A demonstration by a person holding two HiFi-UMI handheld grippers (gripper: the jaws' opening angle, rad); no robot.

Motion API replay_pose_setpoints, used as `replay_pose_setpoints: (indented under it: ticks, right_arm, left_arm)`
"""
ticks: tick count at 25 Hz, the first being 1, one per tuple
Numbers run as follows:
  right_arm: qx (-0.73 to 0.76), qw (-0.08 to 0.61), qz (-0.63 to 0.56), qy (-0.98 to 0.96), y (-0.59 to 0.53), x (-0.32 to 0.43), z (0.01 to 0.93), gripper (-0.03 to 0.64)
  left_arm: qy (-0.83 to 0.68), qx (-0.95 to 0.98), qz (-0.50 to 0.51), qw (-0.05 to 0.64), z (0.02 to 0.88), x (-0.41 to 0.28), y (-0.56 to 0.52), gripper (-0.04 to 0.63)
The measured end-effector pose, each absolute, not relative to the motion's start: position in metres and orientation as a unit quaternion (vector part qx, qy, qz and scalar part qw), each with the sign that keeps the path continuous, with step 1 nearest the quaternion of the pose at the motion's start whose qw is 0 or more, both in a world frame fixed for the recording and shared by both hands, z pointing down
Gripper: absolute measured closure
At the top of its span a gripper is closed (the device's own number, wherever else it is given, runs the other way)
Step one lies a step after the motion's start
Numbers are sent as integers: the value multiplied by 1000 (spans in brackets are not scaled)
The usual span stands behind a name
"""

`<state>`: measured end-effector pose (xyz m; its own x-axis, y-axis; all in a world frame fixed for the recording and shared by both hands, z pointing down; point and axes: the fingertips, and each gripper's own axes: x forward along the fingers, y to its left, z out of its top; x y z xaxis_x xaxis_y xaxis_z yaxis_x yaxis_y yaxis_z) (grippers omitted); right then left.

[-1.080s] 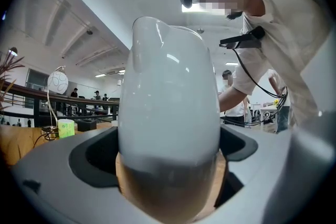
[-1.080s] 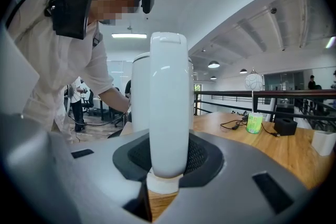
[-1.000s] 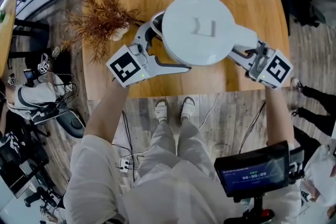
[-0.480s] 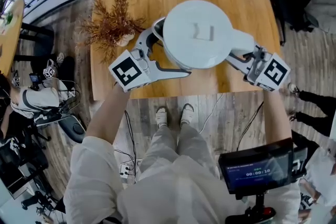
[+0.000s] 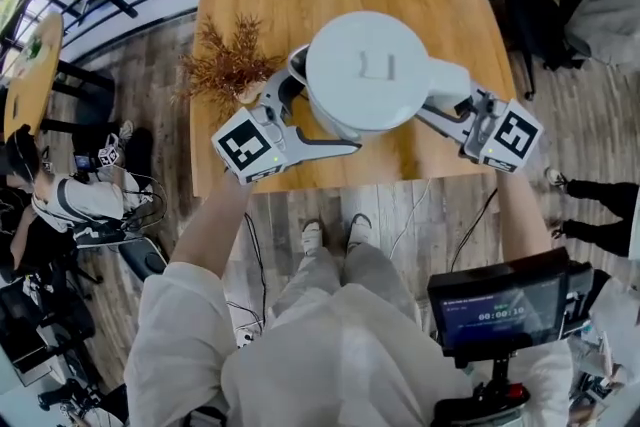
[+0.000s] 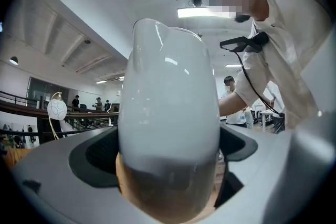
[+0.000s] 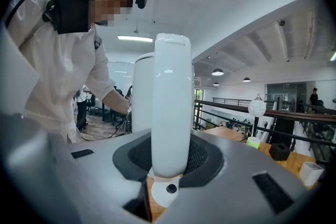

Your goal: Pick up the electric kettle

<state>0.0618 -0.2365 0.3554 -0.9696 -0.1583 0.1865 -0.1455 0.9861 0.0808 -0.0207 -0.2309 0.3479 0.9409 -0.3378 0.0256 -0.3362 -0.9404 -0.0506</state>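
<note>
— Where is the electric kettle [image 5: 372,70] sitting?
— It is hanging between the two tools, over the near half of the wooden desk [image 5: 440,5], lid facing up.
— What is the left hand-held gripper [image 5: 305,110] doing?
— Its jaws are pressing on the kettle's white body from both sides, on the spout side, gripping it.
— And the right hand-held gripper [image 5: 452,107]?
— It is clamping the kettle's upright handle [image 7: 170,107], with a pad on each side.
— Anything lying nearby?
— A dried plant [image 5: 228,65] is resting on the desk's left edge, just beside the left tool.
</note>
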Motion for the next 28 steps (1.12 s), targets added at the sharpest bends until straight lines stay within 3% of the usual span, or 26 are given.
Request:
replay_pose_setpoints:
  ticks: [28]
  right_arm:
    - [81,114,-38,-989,-168,56,313,520]
  left_arm:
    - [158,-987,-27,18,307,-27,-165,17]
